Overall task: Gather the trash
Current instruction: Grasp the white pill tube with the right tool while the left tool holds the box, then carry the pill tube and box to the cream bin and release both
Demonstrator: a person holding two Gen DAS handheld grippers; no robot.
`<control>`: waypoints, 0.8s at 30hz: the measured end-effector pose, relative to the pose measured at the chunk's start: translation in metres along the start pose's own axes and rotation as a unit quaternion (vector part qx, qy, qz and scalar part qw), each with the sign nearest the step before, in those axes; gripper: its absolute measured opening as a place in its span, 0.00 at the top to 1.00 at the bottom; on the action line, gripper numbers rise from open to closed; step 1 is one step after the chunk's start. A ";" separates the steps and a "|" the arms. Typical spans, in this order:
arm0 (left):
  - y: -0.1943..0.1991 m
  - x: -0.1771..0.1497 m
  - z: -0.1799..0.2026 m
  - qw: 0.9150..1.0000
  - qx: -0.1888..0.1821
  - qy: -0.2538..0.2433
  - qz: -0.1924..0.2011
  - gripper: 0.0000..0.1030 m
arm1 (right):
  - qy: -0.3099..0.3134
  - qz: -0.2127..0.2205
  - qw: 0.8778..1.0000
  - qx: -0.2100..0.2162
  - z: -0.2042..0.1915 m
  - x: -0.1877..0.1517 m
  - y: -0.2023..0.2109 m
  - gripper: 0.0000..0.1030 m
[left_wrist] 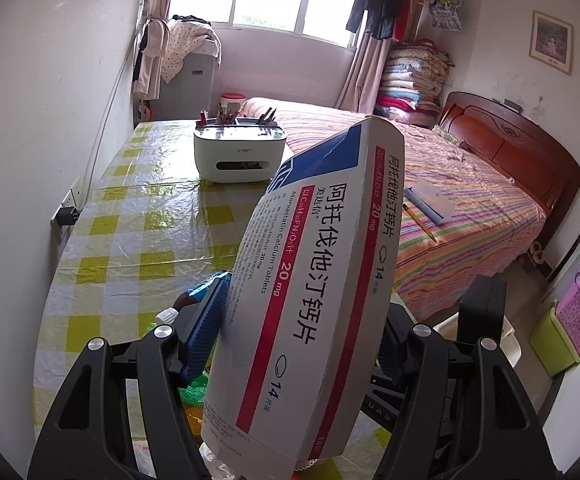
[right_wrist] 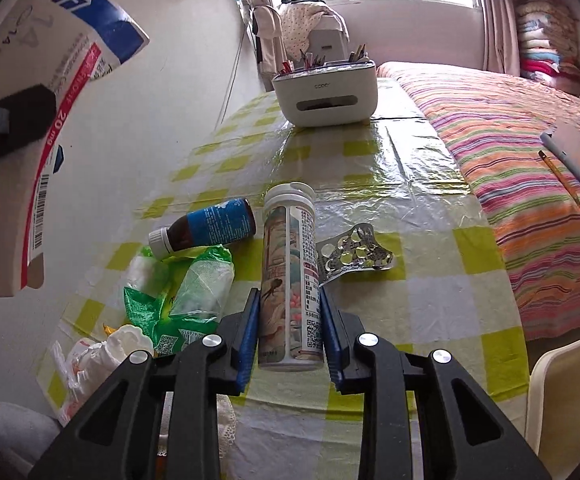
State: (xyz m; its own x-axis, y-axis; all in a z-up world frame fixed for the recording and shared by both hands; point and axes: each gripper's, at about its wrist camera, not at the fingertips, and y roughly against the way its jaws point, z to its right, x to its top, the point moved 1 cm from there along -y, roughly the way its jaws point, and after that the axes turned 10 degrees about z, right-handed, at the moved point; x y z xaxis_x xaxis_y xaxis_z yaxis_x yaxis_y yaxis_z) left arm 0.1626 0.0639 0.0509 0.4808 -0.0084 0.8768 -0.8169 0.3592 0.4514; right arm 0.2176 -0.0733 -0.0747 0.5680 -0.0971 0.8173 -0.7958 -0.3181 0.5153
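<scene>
My right claw (right_wrist: 290,334) is gripping a tube (right_wrist: 290,276), its blue pads (right_wrist: 249,336) pressing on both sides near the tube's bottom end; the tube is pointing away from me, cap (right_wrist: 290,196) farthest. My left claw (left_wrist: 302,328) is clamping a pill box (left_wrist: 314,280), white with a red stripe and a blue corner, held up in the air with one end tilting away over the desk (left_wrist: 129,220). From the right view that same box (right_wrist: 29,120) is hanging at the upper left, above the desk.

Just right of the tube, an empty blister pack (right_wrist: 354,256) is lying on the checked cloth, its edge touching the tube or nearly so; I cannot tell which. Left of the tube, a brown bottle (right_wrist: 209,226) with a blue label is lying on its side, white cap toward the wall. A green wrapper (right_wrist: 181,300) is sitting crumpled in front of the bottle, touching it, and crumpled white tissue (right_wrist: 105,352) is lying nearer the desk's front left edge.

At the far end of the desk, a white organizer (right_wrist: 326,96) holding pens is standing. A bed (right_wrist: 530,200) with a striped cover is running along the desk's right side.
</scene>
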 end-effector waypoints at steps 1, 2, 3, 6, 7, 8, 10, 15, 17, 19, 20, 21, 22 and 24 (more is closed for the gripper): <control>-0.001 0.000 0.002 1.000 -0.002 -0.001 0.000 0.37 | -0.003 0.005 1.000 0.000 0.003 0.001 0.006 0.73; -0.001 0.000 0.005 1.000 -0.004 -0.004 -0.001 0.37 | -0.006 0.011 1.000 -0.002 0.006 0.002 0.012 0.73; -0.002 0.000 0.007 1.000 -0.006 -0.006 -0.001 0.37 | -0.008 0.016 1.000 -0.003 0.008 0.003 0.017 0.73; -0.004 -0.001 0.015 1.000 -0.012 -0.013 0.000 0.37 | -0.017 0.028 0.999 -0.005 0.017 0.006 0.030 0.73; -0.005 -0.002 0.018 1.000 -0.015 -0.014 0.001 0.37 | -0.019 0.031 0.999 -0.007 0.020 0.007 0.034 0.73; -0.005 -0.002 0.021 1.000 -0.017 -0.015 0.004 0.37 | -0.021 0.035 0.999 -0.009 0.025 0.007 0.036 0.73; -0.006 -0.003 0.028 1.000 -0.023 -0.019 0.005 0.37 | -0.028 0.041 0.999 -0.013 0.031 0.007 0.045 0.73; -0.009 -0.006 0.049 0.999 -0.041 -0.032 0.006 0.37 | -0.041 0.057 0.997 -0.022 0.048 0.006 0.068 0.73; -0.010 -0.008 0.061 0.998 -0.049 -0.040 0.006 0.37 | -0.044 0.067 0.996 -0.030 0.055 0.005 0.079 0.73; -0.013 -0.012 0.072 0.997 -0.058 -0.048 0.002 0.37 | -0.046 0.073 0.996 -0.036 0.062 0.003 0.089 0.73; -0.014 -0.014 0.078 0.997 -0.063 -0.053 0.000 0.37 | -0.050 0.077 0.995 -0.038 0.066 0.002 0.094 0.73; -0.015 -0.015 0.084 0.996 -0.066 -0.058 -0.001 0.37 | -0.053 0.081 0.994 -0.041 0.070 0.001 0.099 0.73; -0.016 -0.017 0.089 0.996 -0.069 -0.062 -0.003 0.37 | -0.055 0.085 0.994 -0.045 0.074 0.001 0.104 0.73; -0.018 -0.020 0.099 0.995 -0.078 -0.069 -0.007 0.37 | -0.059 0.091 0.993 -0.054 0.084 -0.001 0.113 0.73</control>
State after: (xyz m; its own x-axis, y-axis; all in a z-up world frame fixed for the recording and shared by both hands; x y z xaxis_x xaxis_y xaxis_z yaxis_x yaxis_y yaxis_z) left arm 0.1362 -0.0347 0.0411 0.4349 -0.1390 0.8897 -0.7461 0.4976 0.4424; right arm 0.1446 -0.1883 -0.0387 0.4280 -0.2553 0.8670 -0.9019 -0.1824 0.3915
